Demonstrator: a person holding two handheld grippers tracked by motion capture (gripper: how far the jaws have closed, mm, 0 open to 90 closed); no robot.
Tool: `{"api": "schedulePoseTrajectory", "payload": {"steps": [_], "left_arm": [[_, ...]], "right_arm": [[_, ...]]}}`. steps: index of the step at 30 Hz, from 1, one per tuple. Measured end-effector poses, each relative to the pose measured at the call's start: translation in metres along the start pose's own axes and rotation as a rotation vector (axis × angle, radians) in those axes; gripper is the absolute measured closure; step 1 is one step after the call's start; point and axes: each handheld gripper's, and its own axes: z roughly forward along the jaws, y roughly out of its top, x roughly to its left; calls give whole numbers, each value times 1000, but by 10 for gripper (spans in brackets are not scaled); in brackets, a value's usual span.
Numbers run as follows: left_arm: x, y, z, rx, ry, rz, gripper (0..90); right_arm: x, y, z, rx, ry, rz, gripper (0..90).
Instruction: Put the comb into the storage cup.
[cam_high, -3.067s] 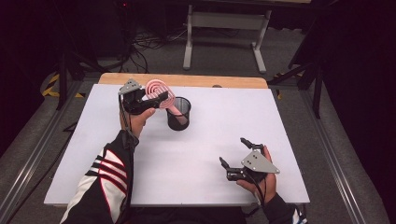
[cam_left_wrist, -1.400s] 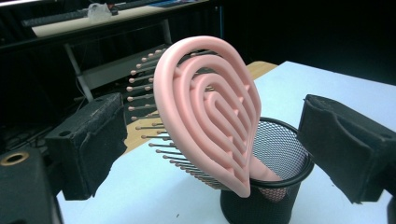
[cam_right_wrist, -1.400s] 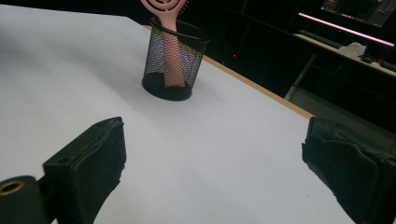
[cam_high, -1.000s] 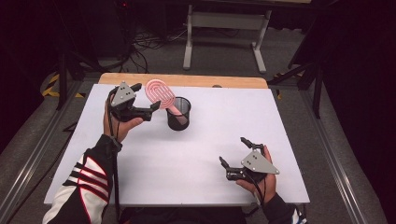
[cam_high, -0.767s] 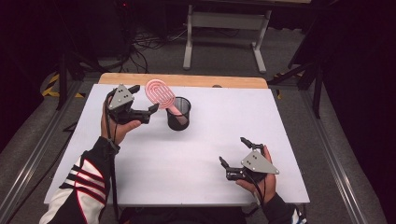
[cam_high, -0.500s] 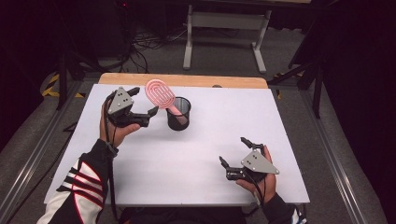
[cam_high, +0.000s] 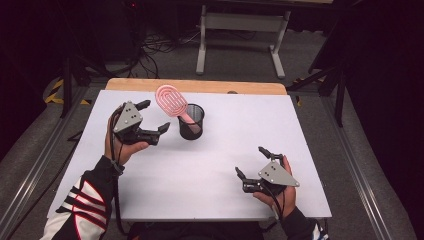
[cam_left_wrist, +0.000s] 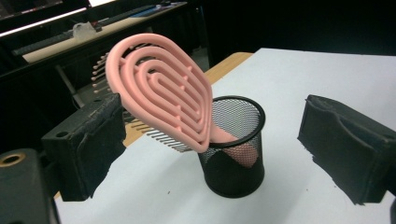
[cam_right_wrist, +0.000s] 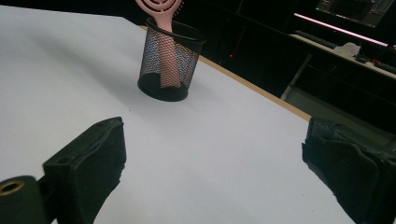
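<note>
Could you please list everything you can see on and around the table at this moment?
hairbrush: one, pink, handle down in the cup, head leaning out toward the table's left side
cup: one, black wire mesh, upright on the far middle of the table
table: one, white top with a wooden strip along the far edge
stand: one, grey metal frame, on the floor beyond the table
cables: several, black, on the floor beyond the table
left gripper: one, black with a grey plate, jaws open, just left of the hairbrush and apart from it
right gripper: one, black with a grey plate, jaws open, near the table's front right
sleeve: one, black with red and white stripes, lower left
</note>
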Motion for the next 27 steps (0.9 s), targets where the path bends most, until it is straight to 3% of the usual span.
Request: {"api": "schedulePoseTrajectory", "payload": {"steps": [13,27], "left_arm": [[-10,-5,-8,-15,-20,11,82],[-26,-8,-16,-11,-36,74,77]], "right_arm": [[0,0,0,-3,-4,-4,68],[1,1,0,-3,-4,-11,68]]}}
